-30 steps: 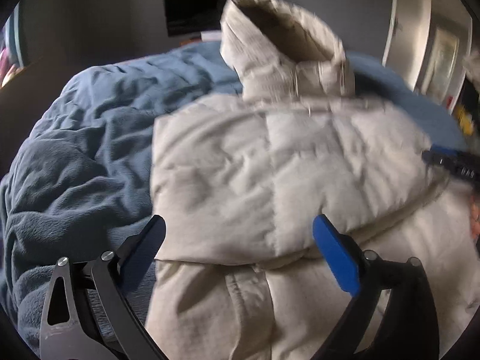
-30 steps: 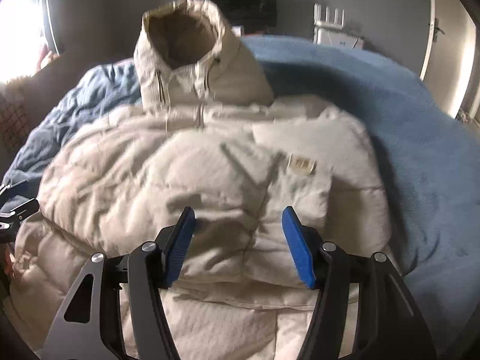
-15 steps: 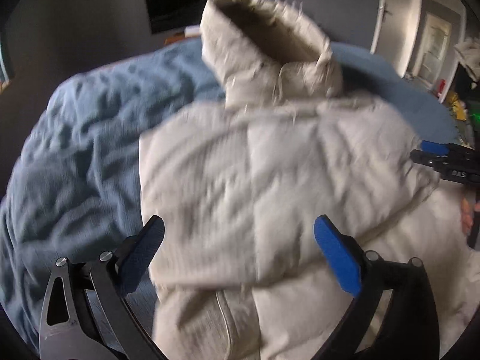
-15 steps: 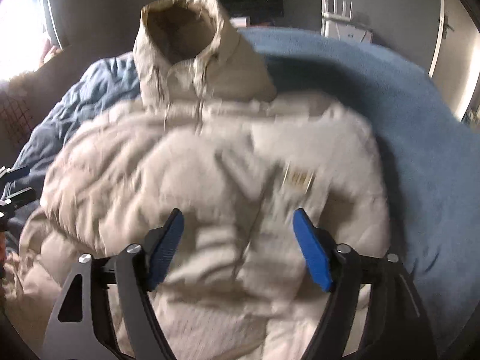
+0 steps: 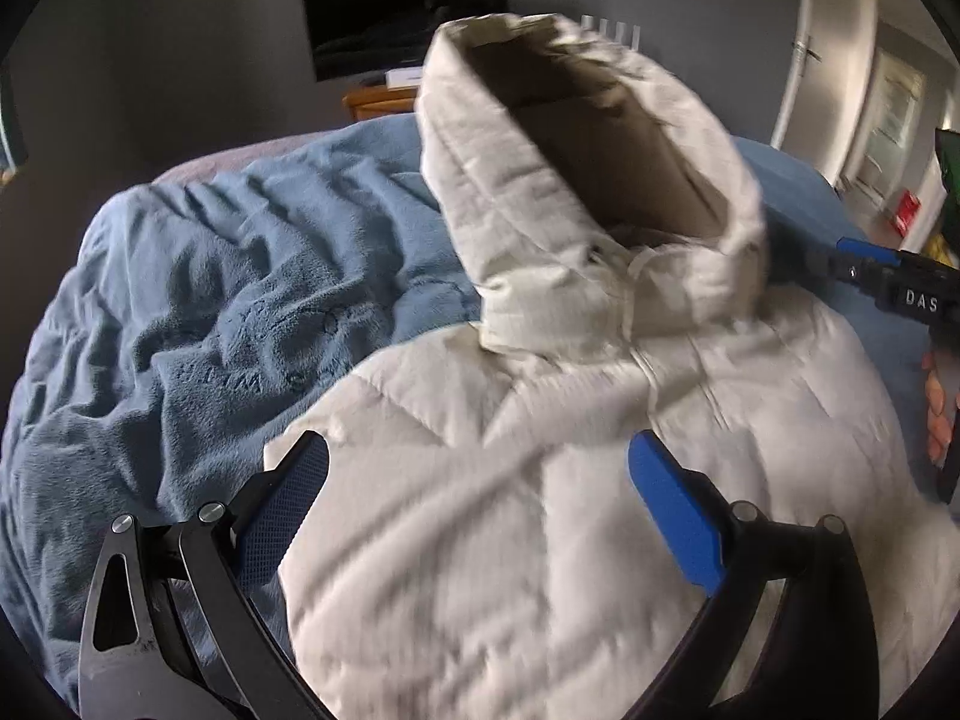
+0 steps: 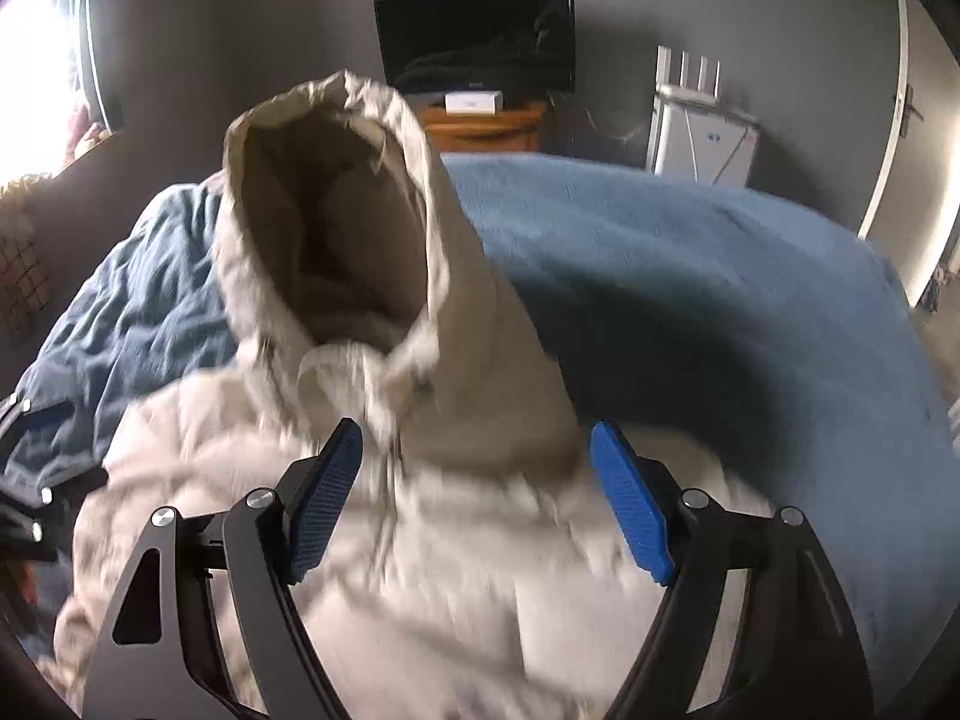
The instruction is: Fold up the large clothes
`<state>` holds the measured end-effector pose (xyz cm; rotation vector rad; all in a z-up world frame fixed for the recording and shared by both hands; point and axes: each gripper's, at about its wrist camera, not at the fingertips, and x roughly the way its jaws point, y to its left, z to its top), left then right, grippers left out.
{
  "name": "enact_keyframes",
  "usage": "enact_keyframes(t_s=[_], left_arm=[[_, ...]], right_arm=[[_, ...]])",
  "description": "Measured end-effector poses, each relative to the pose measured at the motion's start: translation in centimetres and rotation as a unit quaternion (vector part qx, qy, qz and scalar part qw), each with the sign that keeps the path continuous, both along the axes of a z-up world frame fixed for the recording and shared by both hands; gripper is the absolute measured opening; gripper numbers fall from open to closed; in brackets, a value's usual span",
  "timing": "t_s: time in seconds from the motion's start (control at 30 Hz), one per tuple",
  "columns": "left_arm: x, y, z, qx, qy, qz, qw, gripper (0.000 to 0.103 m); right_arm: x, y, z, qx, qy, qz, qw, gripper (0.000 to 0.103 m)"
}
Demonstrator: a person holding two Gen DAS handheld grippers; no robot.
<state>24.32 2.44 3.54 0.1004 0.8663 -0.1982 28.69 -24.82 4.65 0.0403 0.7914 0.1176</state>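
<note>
A cream quilted hooded jacket (image 5: pixel 540 510) lies on a bed under a blue blanket (image 5: pixel 210 300). Its hood (image 5: pixel 570 180) stands up, open toward me. My left gripper (image 5: pixel 480 450) hovers open over the jacket's left shoulder with nothing between its blue pads. My right gripper (image 6: pixel 476 435) is open too, above the collar just below the hood (image 6: pixel 336 228), and its pads press on nothing. A finger of the right gripper (image 5: pixel 864 255) and the hand (image 5: pixel 939 414) holding it show at the right edge of the left wrist view.
The blue blanket (image 6: pixel 690 276) runs smooth to the right of the jacket and rumpled to its left. Beyond the bed are a dark screen (image 6: pixel 474 36) on the grey wall, a wooden cabinet (image 6: pixel 486 123), a white unit (image 6: pixel 702 132) and a door (image 5: pixel 894 102).
Both grippers have moved forward and up along the jacket, from its folded lower body to the shoulders and hood. The right jaws have widened. The jacket itself lies as before.
</note>
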Motion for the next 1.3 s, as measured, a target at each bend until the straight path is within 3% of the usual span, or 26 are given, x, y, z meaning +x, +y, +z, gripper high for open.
enact_keyframes(t_s=[0.2, 0.23, 0.3, 0.4, 0.47, 0.57, 0.7, 0.87, 0.9, 0.93, 0.97, 1.0, 1.07, 1.13, 1.17, 1.2, 1.27, 1.3], left_arm=[[3.1, 0.7, -1.3, -0.005, 0.01, 0.024, 0.9997, 0.096], [3.4, 0.7, -1.2, -0.007, 0.008, 0.022, 0.9997, 0.096], [3.8, 0.8, -0.9, -0.013, 0.003, 0.018, 0.9998, 0.096], [4.4, 0.7, -0.2, -0.017, -0.008, 0.017, 0.9997, 0.096], [4.7, 0.6, 0.7, -0.023, -0.023, 0.019, 0.9993, 0.096], [4.9, 0.7, 2.2, -0.035, -0.053, 0.026, 0.9976, 0.096], [4.7, 0.3, 4.5, -0.031, -0.106, 0.029, 0.9935, 0.096], [3.6, -1.4, 7.0, 0.022, -0.163, 0.032, 0.9859, 0.085], [3.3, -1.5, 7.2, 0.029, -0.167, 0.027, 0.9851, 0.072], [2.6, -2.0, 7.3, 0.04, -0.165, 0.016, 0.9853, 0.048], [2.1, -2.3, 7.2, 0.046, -0.156, 0.007, 0.9866, 0.036], [1.6, -2.4, 7.1, 0.055, -0.151, 0.007, 0.9869, 0.016], [-0.3, -2.6, 6.7, 0.06, -0.144, -0.004, 0.9878, 0.012], [-2.6, -2.7, 6.2, 0.065, -0.139, -0.017, 0.9881, 0.01], [-3.7, -2.7, 6.0, 0.069, -0.14, -0.02, 0.9876, 0.01], [-5.1, -2.6, 5.7, 0.069, -0.14, -0.026, 0.9874, 0.01], [-7.1, -2.5, 4.9, 0.071, -0.141, -0.033, 0.9868, 0.01], [-8.1, -2.3, 4.4, 0.071, -0.142, -0.037, 0.9867, 0.01]], right_arm=[[6.6, 1.3, 0.0, -0.014, 0.001, -0.033, 0.999, 0.071], [7.2, 1.4, -0.2, -0.011, 0.0, -0.031, 0.999, 0.063], [8.1, 1.5, -0.6, -0.016, 0.002, -0.032, 0.999, 0.03], [7.3, 1.0, -1.0, 0.01, -0.017, -0.02, 1.0, 0.011], [4.8, 0.6, -0.8, 0.02, -0.058, -0.014, 0.998, 0.008], [1.1, 1.0, -1.3, -0.013, -0.104, 0.011, 0.994, 0.007], [-4.0, 0.6, -3.1, -0.043, -0.132, 0.039, 0.99, 0.007], [-7.3, -0.4, -5.2, -0.034, -0.125, 0.045, 0.991, 0.007], [-7.3, -0.3, -5.5, -0.033, -0.119, 0.046, 0.991, 0.007], [-7.3, -0.3, -5.7, -0.031, -0.115, 0.047, 0.992, 0.007], [-7.4, -0.2, -5.7, -0.029, -0.113, 0.049, 0.992, 0.007], [-7.3, -0.1, -5.5, -0.03, -0.11, 0.049, 0.992, 0.008], [-7.8, -0.2, -5.5, -0.025, -0.103, 0.049, 0.993, 0.009], [-7.9, -0.3, -5.7, -0.018, -0.074, 0.052, 0.996, 0.017], [-8.4, -0.5, -5.9, -0.013, -0.066, 0.054, 0.996, 0.029], [-9.0, -0.8, -5.9, -0.003, -0.061, 0.061, 0.996, 0.049], [-10.5, -1.2, -5.3, 0.007, -0.066, 0.073, 0.995, 0.067], [-11.6, -1.2, -4.9, 0.007, -0.072, 0.083, 0.994, 0.071]])
